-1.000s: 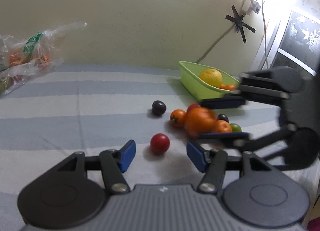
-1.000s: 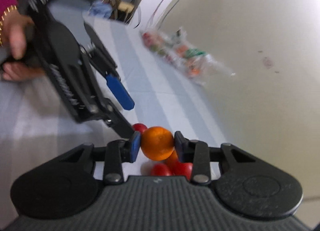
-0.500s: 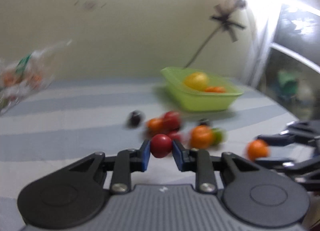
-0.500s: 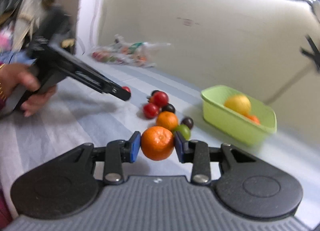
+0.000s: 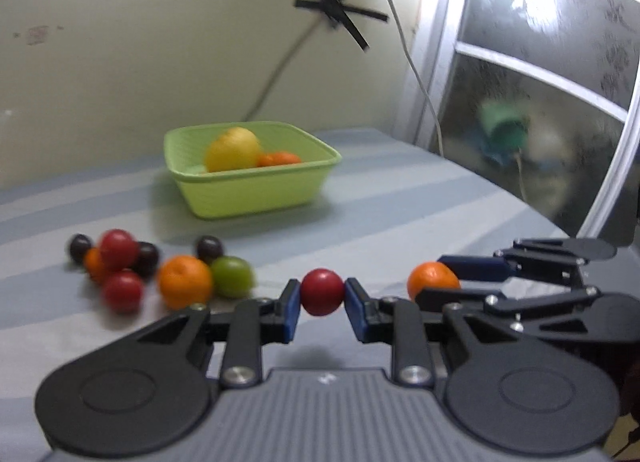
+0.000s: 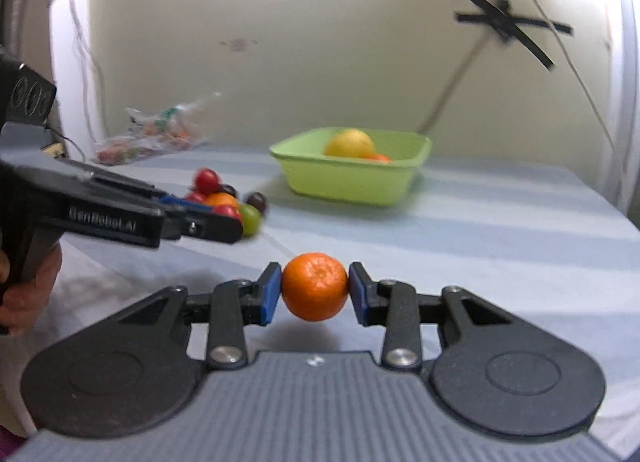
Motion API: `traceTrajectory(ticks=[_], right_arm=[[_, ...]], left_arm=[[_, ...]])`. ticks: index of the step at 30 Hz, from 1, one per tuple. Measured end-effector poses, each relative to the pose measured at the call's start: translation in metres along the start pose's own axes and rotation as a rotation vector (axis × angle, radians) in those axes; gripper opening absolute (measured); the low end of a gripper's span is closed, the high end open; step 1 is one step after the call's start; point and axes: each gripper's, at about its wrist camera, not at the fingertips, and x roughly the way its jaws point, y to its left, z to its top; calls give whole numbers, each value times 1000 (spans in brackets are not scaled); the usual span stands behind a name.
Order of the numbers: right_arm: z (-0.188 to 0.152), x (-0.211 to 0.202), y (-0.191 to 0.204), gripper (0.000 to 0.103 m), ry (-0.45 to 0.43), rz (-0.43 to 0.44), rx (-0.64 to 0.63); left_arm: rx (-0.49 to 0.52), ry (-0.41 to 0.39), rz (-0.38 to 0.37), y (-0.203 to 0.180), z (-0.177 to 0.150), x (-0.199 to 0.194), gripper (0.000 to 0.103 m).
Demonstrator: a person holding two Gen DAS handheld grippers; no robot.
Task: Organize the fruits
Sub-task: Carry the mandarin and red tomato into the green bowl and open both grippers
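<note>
Gripping a small red fruit [image 5: 322, 291] between its blue pads, my left tool [image 5: 322, 302] is closed tight on it and holds it clear above the striped bench [image 5: 400, 198]. My right tool [image 6: 315, 289] is clamped the same way on a mandarin [image 6: 315, 287], its pads pressing both sides of the peel, with the fruit's shadow on the cloth below. In the left wrist view the right tool comes in from the right edge, the mandarin at its tip, just beside my left tool's fingers. Ahead of both sits the green basket [image 5: 256, 198], holding a large yellow fruit [image 5: 233, 149] with an orange one [image 5: 279, 158] touching it. Left of the basket, on the bench, lies the loose pile: red fruits, dark plums, an orange [image 5: 185, 281] and a green fruit [image 5: 233, 276] touching it. Farther back by the wall, in the right wrist view, a clear plastic bag [image 6: 154, 136] of produce lies on the bench. My hand [image 6: 24, 294] shows at that view's left edge, wrapped around the left tool's handle.
</note>
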Motion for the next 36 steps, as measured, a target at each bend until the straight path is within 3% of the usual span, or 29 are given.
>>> traceTrajectory(ticks=[4,9,16,23,30,36], right_arm=[[23,5,-17,39,-58,2,-1],[78,45,-33,39,-153,10,-28],[102,132,-38,39,-65,19,-50],[96,137,-34,43,-35,28,-69],[102,83,-27,43,-147,55,5],[68,41,-8,43,-171,125,86]], left_arm=[[7,-38,15,5,30,4,24],[11,-103,100,33,82,17,24],[-124,-7,96,81,103,64,25],[-152,65,130,88,96,82,27],[-214,-59,116,100,96,18,33],[-315,-150,125,120,53,-52,33]])
